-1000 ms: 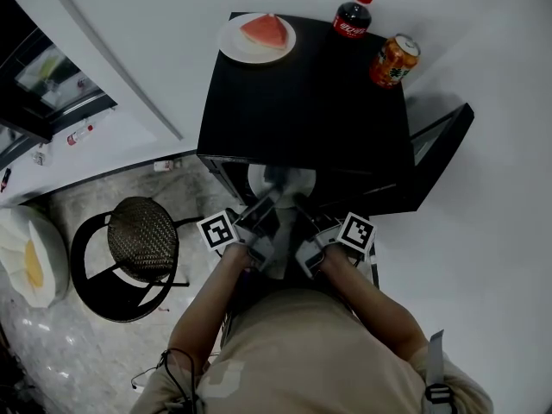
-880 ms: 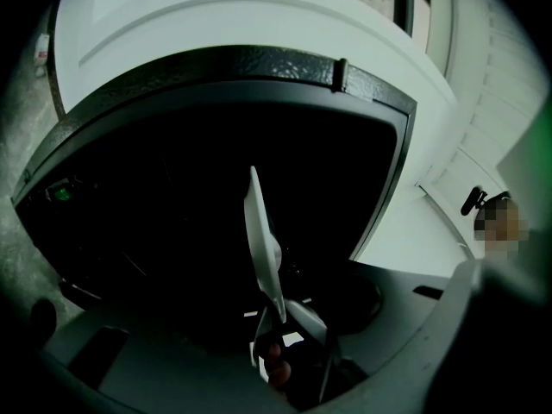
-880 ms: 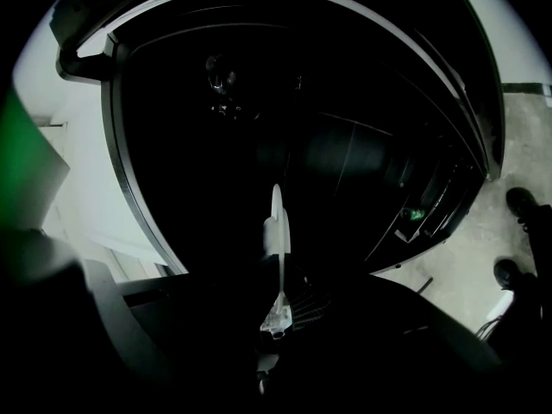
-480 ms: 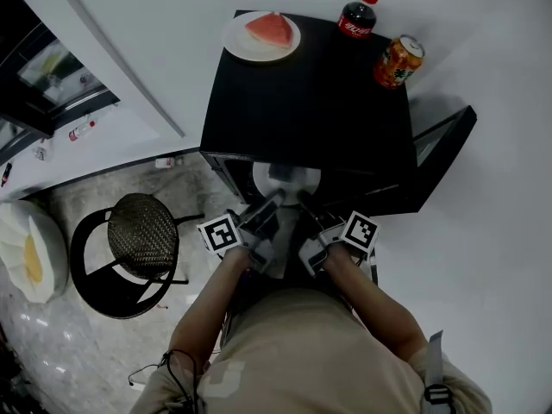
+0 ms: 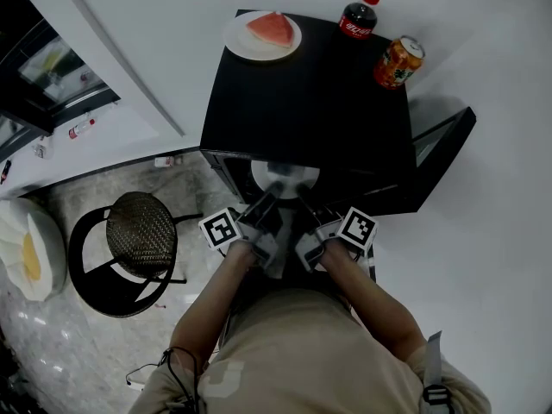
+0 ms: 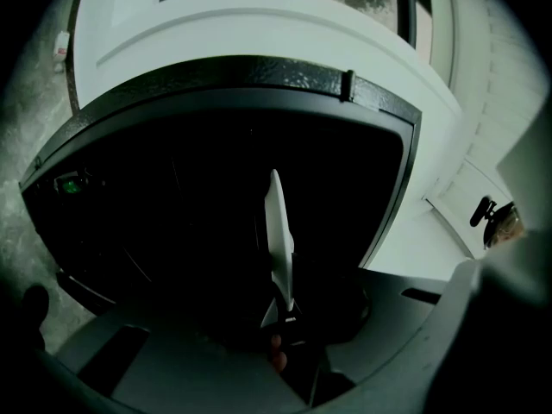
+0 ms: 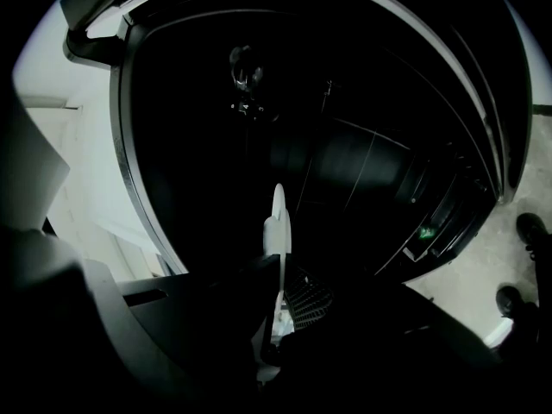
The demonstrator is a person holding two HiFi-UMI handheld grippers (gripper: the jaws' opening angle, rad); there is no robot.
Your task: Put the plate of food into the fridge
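Head view: the plate (image 5: 257, 178) is held at the mouth of the open fridge (image 5: 302, 84), not yet inside. Left gripper view: the jaws of the left gripper (image 6: 280, 310) have just been closing and, in the gloom, seem clamped on the plate's rim. Right gripper view: the right gripper (image 7: 274, 313) is clamped likewise; insertion and release are left.

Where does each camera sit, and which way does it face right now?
Head view: on the person's head, looking steeply down at the fridge; forearms, left gripper and right gripper show.
Left gripper view: on the left gripper, facing the fridge's dark interior; its jaws, just closing, pinch the held plate.
Right gripper view: on the right gripper, facing the same interior; its jaws pinch the plate's rim.
Shared: all three show the held plate.
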